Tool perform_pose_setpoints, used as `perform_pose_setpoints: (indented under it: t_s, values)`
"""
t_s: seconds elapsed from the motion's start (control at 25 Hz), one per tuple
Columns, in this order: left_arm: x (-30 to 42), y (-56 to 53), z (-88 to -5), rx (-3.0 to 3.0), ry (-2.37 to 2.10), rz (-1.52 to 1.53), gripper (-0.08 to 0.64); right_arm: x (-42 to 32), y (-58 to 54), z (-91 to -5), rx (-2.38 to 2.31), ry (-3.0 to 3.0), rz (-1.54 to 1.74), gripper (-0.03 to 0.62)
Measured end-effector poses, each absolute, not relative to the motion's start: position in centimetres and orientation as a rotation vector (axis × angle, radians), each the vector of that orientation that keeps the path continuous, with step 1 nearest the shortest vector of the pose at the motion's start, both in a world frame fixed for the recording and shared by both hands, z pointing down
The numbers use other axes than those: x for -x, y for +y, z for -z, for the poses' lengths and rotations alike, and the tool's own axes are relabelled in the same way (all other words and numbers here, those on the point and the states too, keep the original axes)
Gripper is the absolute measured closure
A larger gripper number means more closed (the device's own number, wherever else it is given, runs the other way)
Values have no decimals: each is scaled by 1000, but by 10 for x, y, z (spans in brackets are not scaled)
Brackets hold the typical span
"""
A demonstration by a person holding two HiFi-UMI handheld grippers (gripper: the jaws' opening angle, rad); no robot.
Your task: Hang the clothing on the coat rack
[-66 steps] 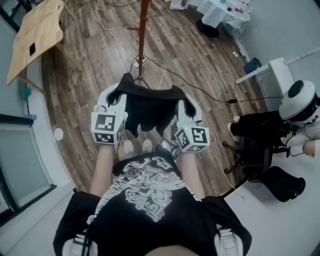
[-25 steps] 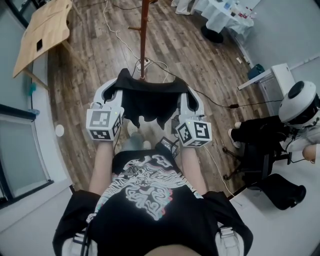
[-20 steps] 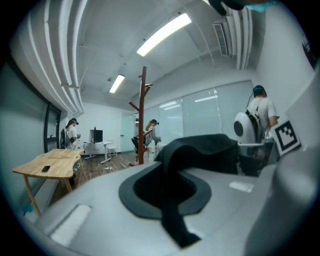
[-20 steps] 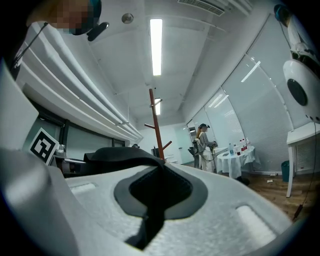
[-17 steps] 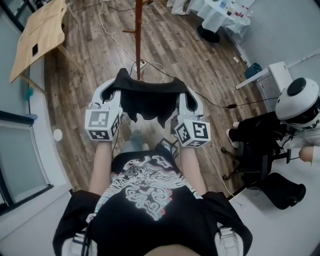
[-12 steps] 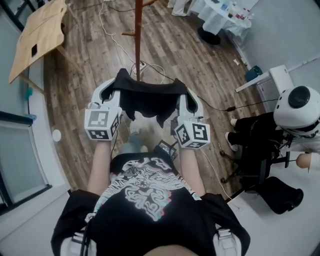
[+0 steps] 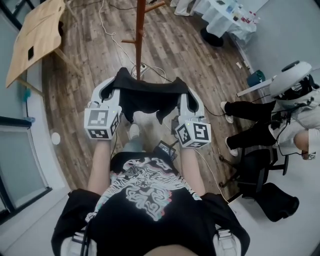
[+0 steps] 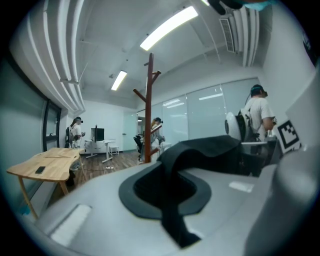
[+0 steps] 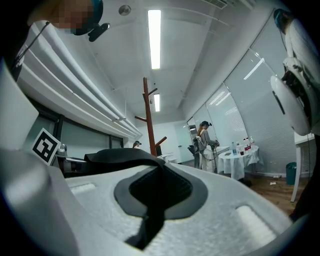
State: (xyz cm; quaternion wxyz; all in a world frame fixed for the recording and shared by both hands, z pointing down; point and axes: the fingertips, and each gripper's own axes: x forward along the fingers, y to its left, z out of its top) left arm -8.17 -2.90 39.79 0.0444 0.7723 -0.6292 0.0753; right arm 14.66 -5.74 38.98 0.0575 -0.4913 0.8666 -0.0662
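A black garment [image 7: 148, 99] is stretched between my two grippers at chest height in the head view. My left gripper [image 7: 111, 91] is shut on its left edge, where black cloth [image 8: 187, 155] is pinched between the jaws. My right gripper [image 7: 186, 95] is shut on the right edge, with cloth [image 9: 131, 159] running out between its jaws. The brown wooden coat rack [image 7: 139, 35] stands on the floor straight ahead, just beyond the garment. Its pole and pegs rise in the left gripper view [image 8: 148, 107] and the right gripper view [image 9: 148, 116].
A light wooden table [image 7: 35, 37] stands at the far left. White cables [image 7: 117, 42] trail over the floor near the rack's base. At the right a seated person in dark trousers [image 7: 252, 120] sits beside a white desk. A white-draped table [image 7: 225, 15] stands at the back right.
I have stepped closer to the coat rack with the garment held stretched and a little higher. The seated person at the right has shifted and stretched the legs out.
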Motion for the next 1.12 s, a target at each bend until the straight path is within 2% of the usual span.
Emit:
perform_pose_setpoints:
  t_s: [1.12]
  values:
    - [154,-166,-381,-2386,-1886,-241,558,-76,-205,-364,1487,2589,178,580]
